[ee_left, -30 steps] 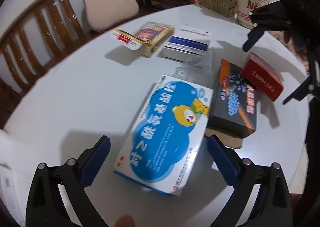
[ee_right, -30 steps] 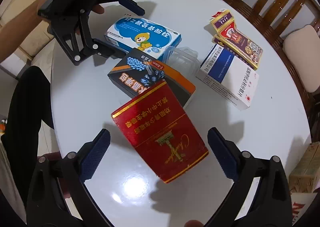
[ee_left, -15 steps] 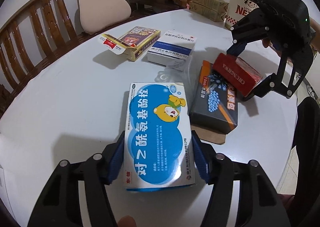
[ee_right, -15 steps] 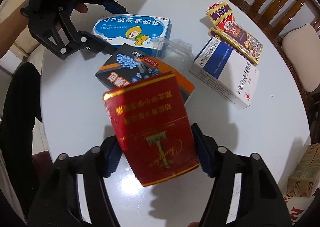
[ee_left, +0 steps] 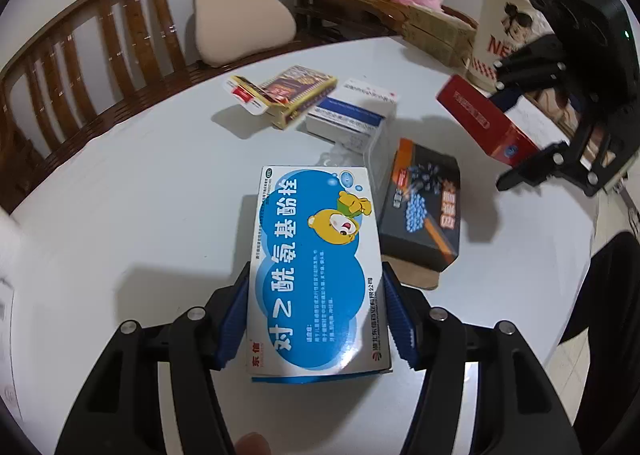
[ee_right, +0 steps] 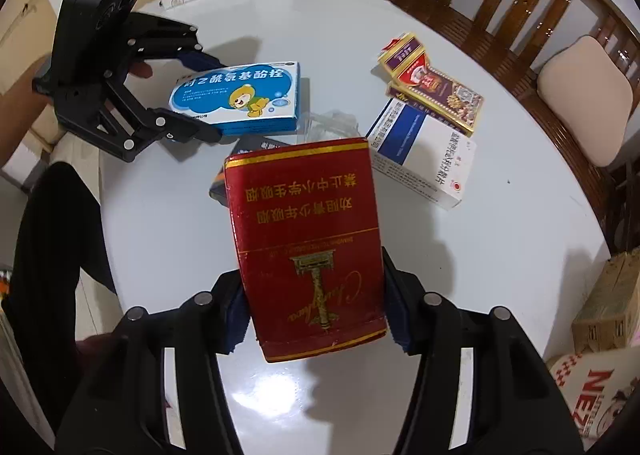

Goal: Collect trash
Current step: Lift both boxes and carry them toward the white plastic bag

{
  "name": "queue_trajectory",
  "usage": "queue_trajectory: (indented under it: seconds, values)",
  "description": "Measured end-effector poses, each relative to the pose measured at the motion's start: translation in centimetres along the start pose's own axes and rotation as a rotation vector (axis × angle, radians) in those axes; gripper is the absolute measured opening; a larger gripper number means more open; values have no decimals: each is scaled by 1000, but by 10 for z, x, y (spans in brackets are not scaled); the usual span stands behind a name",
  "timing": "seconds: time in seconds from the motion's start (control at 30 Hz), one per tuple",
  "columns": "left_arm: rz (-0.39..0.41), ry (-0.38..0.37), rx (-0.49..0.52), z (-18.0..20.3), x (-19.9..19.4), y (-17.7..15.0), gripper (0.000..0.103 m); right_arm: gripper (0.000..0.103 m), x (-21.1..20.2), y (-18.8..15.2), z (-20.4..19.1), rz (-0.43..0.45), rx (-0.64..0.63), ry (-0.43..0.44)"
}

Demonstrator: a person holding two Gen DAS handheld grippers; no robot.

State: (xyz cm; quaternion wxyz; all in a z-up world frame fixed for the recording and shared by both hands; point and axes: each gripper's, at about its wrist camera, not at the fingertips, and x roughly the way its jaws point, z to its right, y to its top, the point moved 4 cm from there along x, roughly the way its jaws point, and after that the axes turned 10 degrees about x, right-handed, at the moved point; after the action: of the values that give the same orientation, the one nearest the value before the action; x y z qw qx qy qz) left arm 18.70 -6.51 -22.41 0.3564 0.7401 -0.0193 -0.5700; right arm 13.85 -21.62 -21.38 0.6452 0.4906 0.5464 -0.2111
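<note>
Items listed outward from the round white table, nearest first.

1. Left gripper: fingers are pinching the blue box across its short sides. The box's long axis is running straight ahead, away from the fingers; it appears to be riding just above the table's near part, over its own shadow.
2. Right gripper: fingers are pinching the red packet by its long edges, long axis pointing forward. The packet is hanging clear of the table toward its right edge.
3. Black box: lying on the table just right of the blue box, nearer the right gripper.
4. Clear plastic tray: sitting just beyond the blue box, between the black and white boxes; contents cannot be told.
5. White box: resting past the table's middle.
6. Yellow packet: lying farthest, flap open, touching the white box.
7. Paper bag: standing beyond the table's far right edge, probably the trash receiver; inside hidden.
</note>
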Motion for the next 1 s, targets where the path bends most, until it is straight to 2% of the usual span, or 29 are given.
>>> queue_trajectory:
  seconds: [0.7,0.83,1.0]
  values:
    - [40,208,-193,14,-82,29,59,54,-86,3,-10,150,152,-66]
    - [48,264,-255,22,-100,28,59,54,-100,-1,2,143,315,-85]
    - [56,305,-322,38,-115,23,59,54,-119,-19,2,200,386,-125]
